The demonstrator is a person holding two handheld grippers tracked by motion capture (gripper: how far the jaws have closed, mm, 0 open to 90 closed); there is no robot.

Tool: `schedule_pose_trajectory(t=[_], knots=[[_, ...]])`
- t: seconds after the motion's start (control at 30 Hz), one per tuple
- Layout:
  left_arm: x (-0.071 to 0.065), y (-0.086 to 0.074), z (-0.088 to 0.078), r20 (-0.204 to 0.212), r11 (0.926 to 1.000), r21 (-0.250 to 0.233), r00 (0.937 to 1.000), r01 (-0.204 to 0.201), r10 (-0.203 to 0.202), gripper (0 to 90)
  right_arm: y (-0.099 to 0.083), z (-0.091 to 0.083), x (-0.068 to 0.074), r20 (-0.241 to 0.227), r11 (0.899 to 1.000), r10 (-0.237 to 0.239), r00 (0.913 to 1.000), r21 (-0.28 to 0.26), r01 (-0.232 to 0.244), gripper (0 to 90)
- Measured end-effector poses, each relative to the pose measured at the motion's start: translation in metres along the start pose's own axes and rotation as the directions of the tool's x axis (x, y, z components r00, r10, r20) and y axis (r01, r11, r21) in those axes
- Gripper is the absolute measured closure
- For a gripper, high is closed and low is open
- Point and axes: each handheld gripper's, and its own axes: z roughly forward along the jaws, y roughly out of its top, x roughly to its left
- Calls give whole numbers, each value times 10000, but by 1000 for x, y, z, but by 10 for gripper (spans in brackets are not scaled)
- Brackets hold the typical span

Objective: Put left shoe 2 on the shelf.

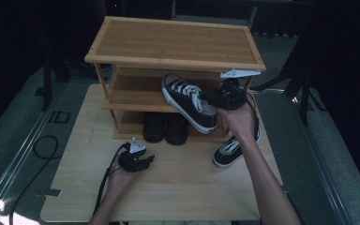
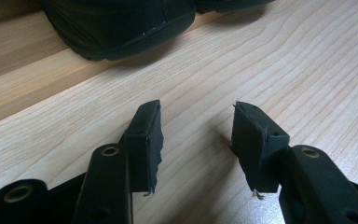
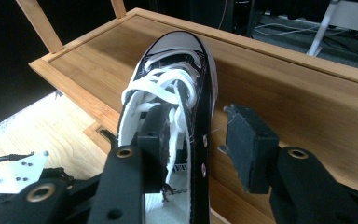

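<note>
Black sneaker (image 3: 177,121) on shelf (image 3: 279,93): R gripper (image 3: 200,149) fingers parted, straddling side wall; L gripper (image 2: 198,144) fingers wide, empty.

Two large dark capital letters, "ID", are printed on the grey floor mat (image 1: 58,116), at about nine o'clock from the wooden shoe rack (image 1: 173,42) and just off the left edge of the pale wooden board (image 1: 178,187) under it. The lettering lies flat on the mat and reads left to right from the high view. No other words, brand names, numbers or signs can be read. The black sneaker (image 3: 177,93) has white laces and metal eyelets, and any mark on it is too small or blurred to read.
</note>
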Motion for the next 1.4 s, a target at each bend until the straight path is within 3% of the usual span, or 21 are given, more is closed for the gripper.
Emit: schedule_pose_trajectory(t=[0.1,0.17,0.57,0.67,0.73,0.9,1.13,1.27,1.4], knots=[[-1,1,1,-13,10000,37,10000,-7,7,534,-1,-4,0,-80,10000,-10,10000,-88,9,567],[-4,2,1,-67,9998,90,9998,-180,180,550,-4,-7,0,119,9997,-248,9996,-19,248,557],[-28,13,5,276,9962,10,9958,-874,874,571,-10,-22,-6,242,9992,-160,9996,-356,168,550],[-33,18,6,379,9950,-61,9943,-995,997,575,-10,-28,-9,399,9991,-206,9990,-362,221,596],[-37,22,7,459,9936,-123,9926,-1123,1127,579,-11,-30,-11,381,9992,-191,9991,-354,205,613],[-50,33,14,681,9895,-211,9872,-1433,1444,602,-18,-38,-18,997,9996,-91,9950,-274,119,717],[-75,53,30,926,9823,-492,9784,-1808,1847,627,-29,-45,-23,1484,9999,-129,9888,-94,144,771],[-88,64,44,941,9757,-438,9714,-2148,2181,645,-38,-49,-23,1602,9997,-230,9868,33,227,775],[-94,71,53,896,9730,-393,9690,-2275,2302,666,-43,-52,-24,1664,9995,-307,9856,120,291,778]])
